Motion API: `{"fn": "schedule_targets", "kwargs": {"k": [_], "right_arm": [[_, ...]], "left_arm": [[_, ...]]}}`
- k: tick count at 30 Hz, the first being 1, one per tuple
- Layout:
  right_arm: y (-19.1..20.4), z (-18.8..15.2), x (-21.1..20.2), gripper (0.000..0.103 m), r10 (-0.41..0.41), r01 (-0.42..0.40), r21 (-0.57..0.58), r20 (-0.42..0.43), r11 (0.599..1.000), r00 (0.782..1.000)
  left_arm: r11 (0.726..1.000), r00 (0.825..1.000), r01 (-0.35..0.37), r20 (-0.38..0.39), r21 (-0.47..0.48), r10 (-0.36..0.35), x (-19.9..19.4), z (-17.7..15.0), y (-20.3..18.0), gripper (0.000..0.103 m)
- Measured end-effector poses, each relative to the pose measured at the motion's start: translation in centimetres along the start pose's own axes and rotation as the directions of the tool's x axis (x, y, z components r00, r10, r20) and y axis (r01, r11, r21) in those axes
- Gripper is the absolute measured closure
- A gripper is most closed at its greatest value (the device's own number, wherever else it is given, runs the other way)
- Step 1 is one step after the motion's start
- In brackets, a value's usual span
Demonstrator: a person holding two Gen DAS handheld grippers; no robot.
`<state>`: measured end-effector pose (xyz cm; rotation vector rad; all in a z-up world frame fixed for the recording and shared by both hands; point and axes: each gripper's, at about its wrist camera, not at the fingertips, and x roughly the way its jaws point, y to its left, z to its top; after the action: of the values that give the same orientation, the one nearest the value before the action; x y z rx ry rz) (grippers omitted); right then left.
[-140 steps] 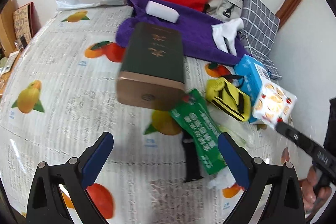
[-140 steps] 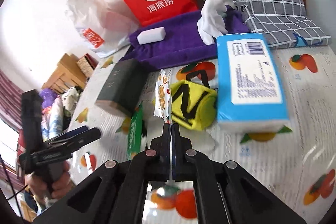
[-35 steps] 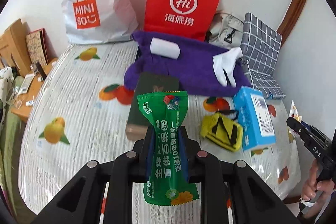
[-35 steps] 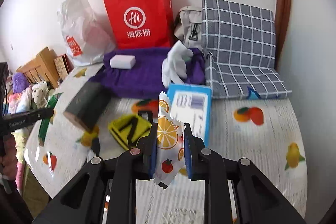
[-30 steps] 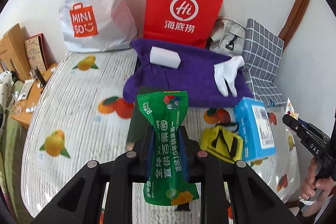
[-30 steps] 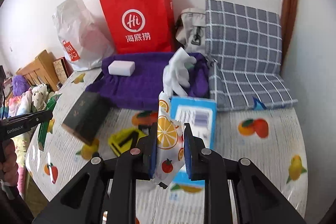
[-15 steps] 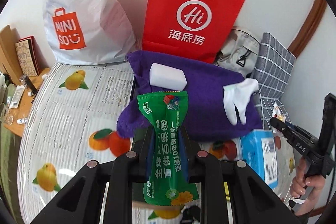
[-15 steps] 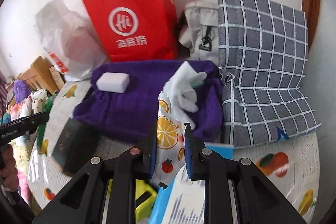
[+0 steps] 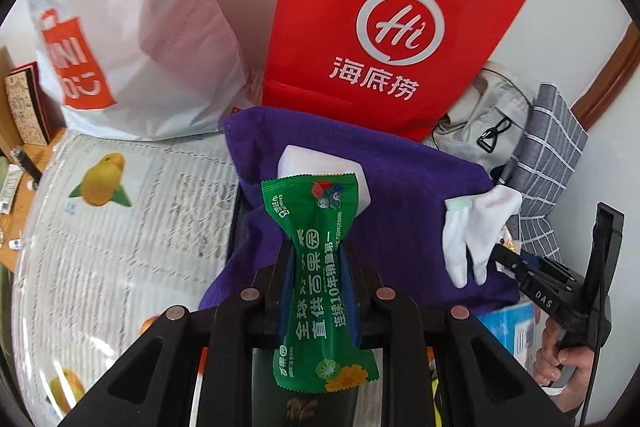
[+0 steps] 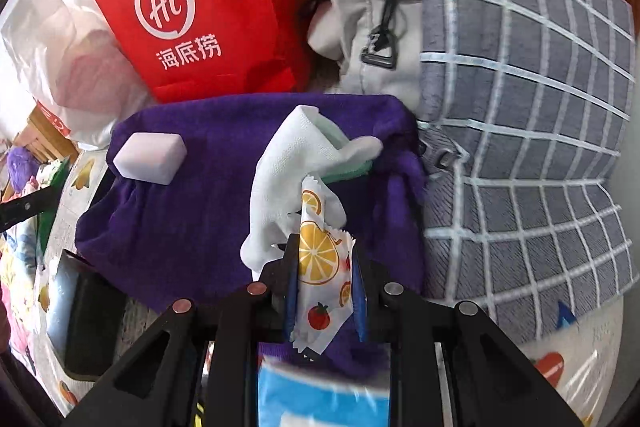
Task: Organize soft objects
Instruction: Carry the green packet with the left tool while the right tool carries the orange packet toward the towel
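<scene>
The left gripper [image 9: 316,275] is squeezed tight on a green snack pack [image 9: 316,267]. The pack stands up between the two fingers, and its top and bottom stick out past them. The right gripper [image 10: 324,283] pinches a white snack pack with orange slices [image 10: 320,267] in the same way. Both packs hang over a purple towel [image 9: 400,195] that lies on the bed. On the towel sits a white sponge block [image 10: 150,157], partly hidden behind the green pack in the left view. A white glove [image 10: 288,171] lies on the towel too, just behind the orange-slice pack. Between the block and the glove there is bare purple cloth. Behind the towel stand a red paper bag [image 9: 384,23] and a white plastic bag [image 9: 132,27] against the wall. A grey bag [image 10: 368,15] and a grey checked pillow [image 10: 520,107] close off the right side. The fruit-print sheet [image 9: 120,227] is open to the left of the towel. A dark box [image 10: 84,315] lies near the towel's front left edge, and a blue tissue pack [image 10: 324,395] lies right under the right gripper.
</scene>
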<state>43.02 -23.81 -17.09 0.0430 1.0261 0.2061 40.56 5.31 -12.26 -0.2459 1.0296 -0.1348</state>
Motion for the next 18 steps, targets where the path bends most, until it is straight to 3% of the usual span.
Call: {"fn": "schedule_targets", "kwargs": {"k": [8,18], "right_arm": [[3.3,1.4,2.1,0.08,0.093,-0.096,-0.113,-0.026,0.989,0.995],[0.4,0.9,1.8,0.08,0.006,-0.009,-0.076,-0.04,0.997,0.999]], "left_arm": [[1.0,0.999,-0.017,-0.032,0.008,0.017,3.8,1.5,-0.5,0.082],[0.997,0.996,-0.055,-0.07,0.045,0.058,6.6,1.9,-1.1,0.081]]}}
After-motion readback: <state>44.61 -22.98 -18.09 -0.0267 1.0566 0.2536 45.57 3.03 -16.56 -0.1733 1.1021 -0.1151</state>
